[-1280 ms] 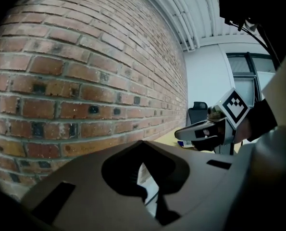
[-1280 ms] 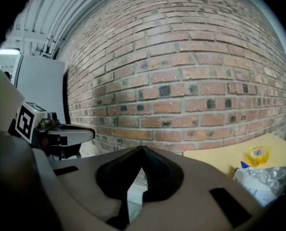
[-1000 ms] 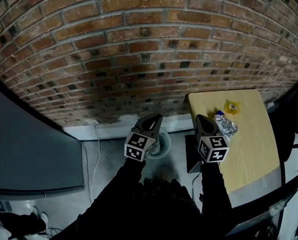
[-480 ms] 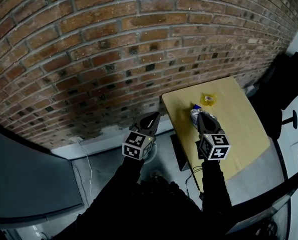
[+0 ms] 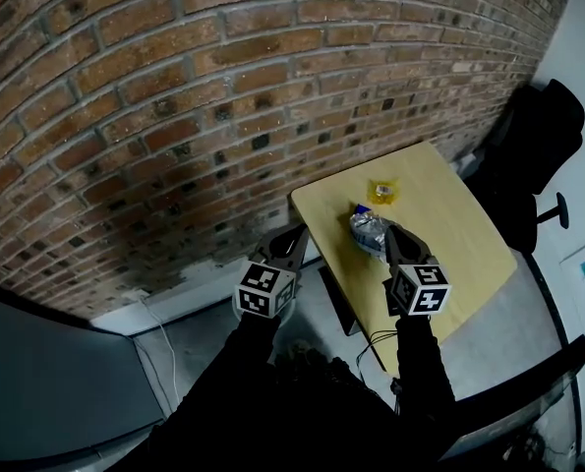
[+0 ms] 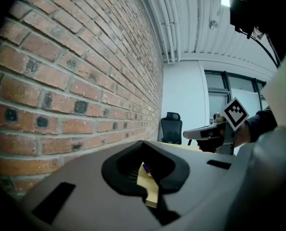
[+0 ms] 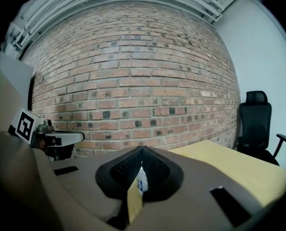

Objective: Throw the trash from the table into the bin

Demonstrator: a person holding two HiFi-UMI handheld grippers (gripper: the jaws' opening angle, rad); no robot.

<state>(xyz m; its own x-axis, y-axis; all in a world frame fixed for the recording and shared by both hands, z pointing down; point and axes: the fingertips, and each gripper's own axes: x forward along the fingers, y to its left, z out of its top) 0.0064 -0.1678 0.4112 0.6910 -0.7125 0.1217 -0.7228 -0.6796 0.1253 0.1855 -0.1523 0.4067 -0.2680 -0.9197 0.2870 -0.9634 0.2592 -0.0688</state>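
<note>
While the person's dark sleeves hold both grippers out ahead, the trash lies on the light wooden desk (image 5: 449,244) that stands against the brick wall (image 5: 174,116). A crumpled silvery packet (image 5: 368,232) with a touch of blue sits on the half of the desk nearer the person's left. A small yellow wrapper (image 5: 382,191) lies apart from it, closer to the wall.

The right gripper (image 5: 392,242) reaches over the desk. Its fingers are closed, tips pressed together with nothing gripped. From the head view its tip lies just beside the silvery packet's edge; whether it touches the packet cannot be told. In the right gripper view, the narrow slot behind the closed tips shows a sliver of desk edge and a white-and-blue scrap of the packet beyond.

The left gripper (image 5: 294,242) hangs off the desk's left edge, above the grey floor (image 5: 184,352). Its fingers are likewise closed tip to tip and hold nothing; the slot behind them shows only the desk's corner.

A black office chair (image 5: 533,155) stands at the far side of the desk, and a white cable (image 5: 159,327) trails across the floor by the wall.
</note>
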